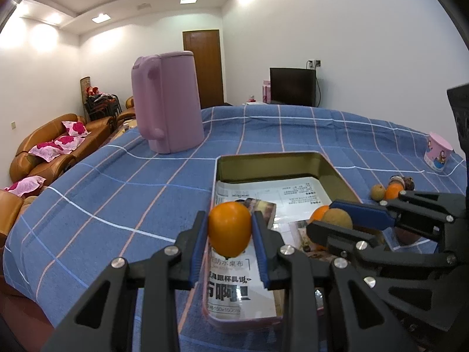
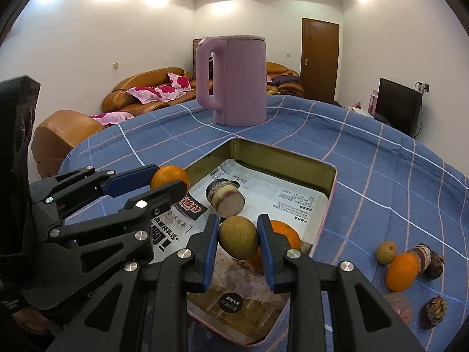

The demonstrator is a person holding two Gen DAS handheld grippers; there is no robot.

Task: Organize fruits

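Listing by size: my worktop [image 1: 117, 193] under blue checked cloth; pink kettle [image 2: 234, 82]; tin tray [image 2: 281, 154], near edge hidden behind claws; left claw [image 1: 230, 228] clamped on an orange [image 1: 229, 228] over tray; right claw [image 2: 238, 239] clamped on a brownish-green fruit [image 2: 238, 237], kind unclear.

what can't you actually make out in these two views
- Orange in the tin, right wrist view: mostly hidden behind the right gripper and the greenish-brown fruit it holds.
- Reddish round fruit on the cloth, right wrist view: half covered by the gripper's linkage, kind unclear.
- Cut purple-skinned piece in the tin: in the left wrist view, hidden behind the left gripper and its orange.
- Small print on the paper liner: too small to read.
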